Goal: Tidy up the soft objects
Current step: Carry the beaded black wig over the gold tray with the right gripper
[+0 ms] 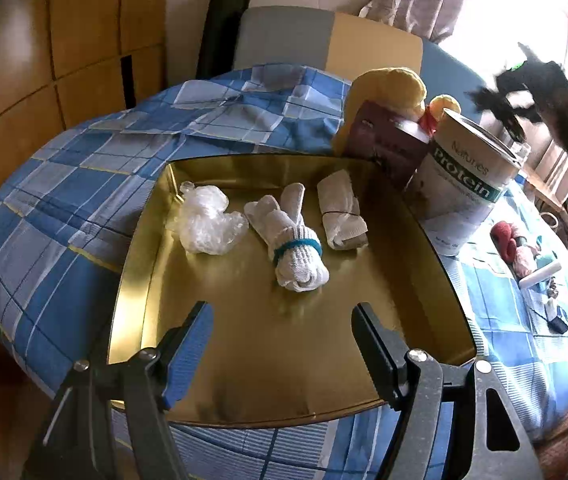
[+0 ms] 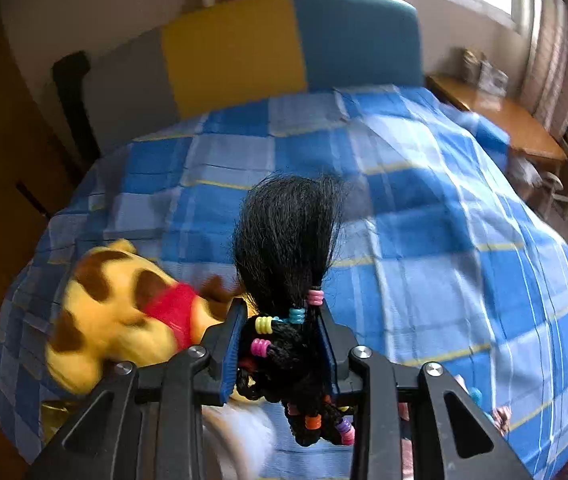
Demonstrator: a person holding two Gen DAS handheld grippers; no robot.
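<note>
Right tool (image 2: 280, 340) was clamped on the braided hair bundle (image 2: 284, 264), held above the bed (image 2: 423, 220), near the plush toy (image 2: 124, 312). Likely light, limp and slippery; beaded mid-section looked the best hold. Left tool (image 1: 280, 332) hung wide, empty, over the gold tray (image 1: 423, 240) holding the rolled socks (image 1: 295, 244).

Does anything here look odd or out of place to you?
Yes. The right gripper clamps a black braided hairpiece with coloured beads, an unusual soft item. On the gold tray, a crumpled plastic bag lies beside two rolled sock bundles, tidy by comparison.
</note>
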